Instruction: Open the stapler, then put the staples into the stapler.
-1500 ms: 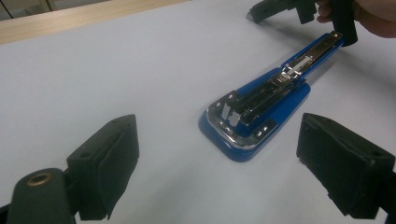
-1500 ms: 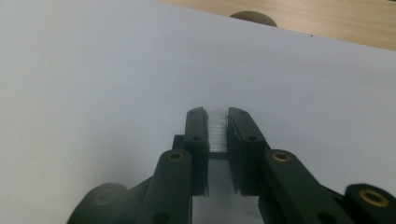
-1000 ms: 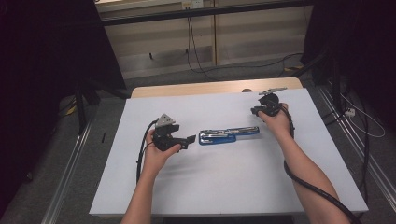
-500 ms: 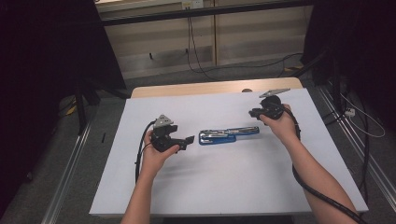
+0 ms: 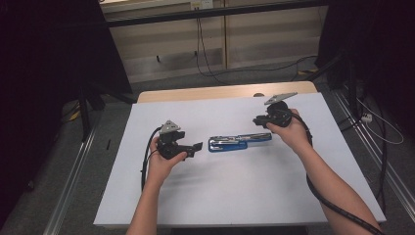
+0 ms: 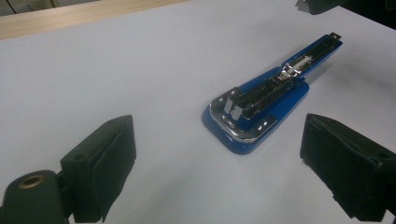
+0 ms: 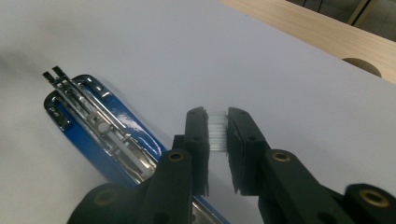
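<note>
Blue stapler lies opened flat mid-table, magazine exposed. Right gripper above stapler's far-edge end, fingers pinching small silvery strip, probably staples. Left gripper fingers wide apart, empty, near stapler's other end.

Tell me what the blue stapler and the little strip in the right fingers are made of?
The stapler: glossy blue shell, maybe painted metal or plastic, with a shiny silver metal track inside. The staple strip looks like pale metal, finely ribbed, pinched by the right gripper.

No legible text, label or number.
</note>
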`<control>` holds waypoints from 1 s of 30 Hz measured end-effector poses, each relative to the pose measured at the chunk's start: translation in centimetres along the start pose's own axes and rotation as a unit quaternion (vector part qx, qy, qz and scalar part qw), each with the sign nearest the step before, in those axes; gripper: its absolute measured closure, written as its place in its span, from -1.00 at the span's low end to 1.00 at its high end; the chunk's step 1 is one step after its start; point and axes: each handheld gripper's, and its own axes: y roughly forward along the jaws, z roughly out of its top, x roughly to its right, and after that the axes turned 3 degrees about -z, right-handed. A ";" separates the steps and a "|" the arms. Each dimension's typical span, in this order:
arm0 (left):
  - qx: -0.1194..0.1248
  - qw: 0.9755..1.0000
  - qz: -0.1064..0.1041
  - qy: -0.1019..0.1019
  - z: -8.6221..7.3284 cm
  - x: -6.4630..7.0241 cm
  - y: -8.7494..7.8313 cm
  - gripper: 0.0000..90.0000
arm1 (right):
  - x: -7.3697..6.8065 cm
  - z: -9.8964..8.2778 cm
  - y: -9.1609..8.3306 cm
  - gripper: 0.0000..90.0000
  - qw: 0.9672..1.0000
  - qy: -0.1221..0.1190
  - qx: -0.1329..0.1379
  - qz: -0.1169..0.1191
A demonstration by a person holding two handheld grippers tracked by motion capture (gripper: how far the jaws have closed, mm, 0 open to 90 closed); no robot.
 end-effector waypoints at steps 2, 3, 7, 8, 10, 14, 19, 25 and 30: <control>0.000 1.000 0.003 0.005 0.0 0.0 0.0 -0.76 | -0.3 0.1 0.0 0.77 1.000 -0.005 -0.002 0.005; 0.000 1.000 0.003 0.006 0.1 0.0 0.0 -0.76 | -0.4 0.1 0.0 0.77 1.000 -0.007 -0.003 0.008; 0.000 1.000 0.003 0.006 0.1 -0.1 0.0 -0.76 | -0.7 0.3 -0.1 0.77 1.000 -0.016 -0.004 0.015; -0.002 1.000 0.003 0.004 0.1 0.0 0.0 -0.76 | -0.8 0.3 -0.1 0.77 1.000 -0.018 -0.003 0.017; -0.005 1.000 0.003 0.001 0.0 0.0 0.0 -0.76 | -1.0 0.3 -0.1 0.77 1.000 -0.022 -0.005 0.022; -0.008 1.000 0.001 0.003 0.0 0.2 -0.2 -0.78 | -1.4 0.4 -0.2 0.77 0.999 -0.030 -0.005 0.029; -0.010 1.000 0.002 -0.001 -0.1 0.2 -0.5 -0.79 | -1.8 0.7 -0.3 0.77 0.998 -0.041 -0.002 0.039; -0.010 1.000 0.010 0.002 -0.3 0.1 -1.1 -0.79 | -2.3 0.9 -0.1 0.77 0.997 -0.055 -0.001 0.052; -0.017 1.000 0.009 0.001 -0.5 0.2 -1.2 -0.79 | -2.8 1.0 0.2 0.77 0.996 -0.069 -0.006 0.063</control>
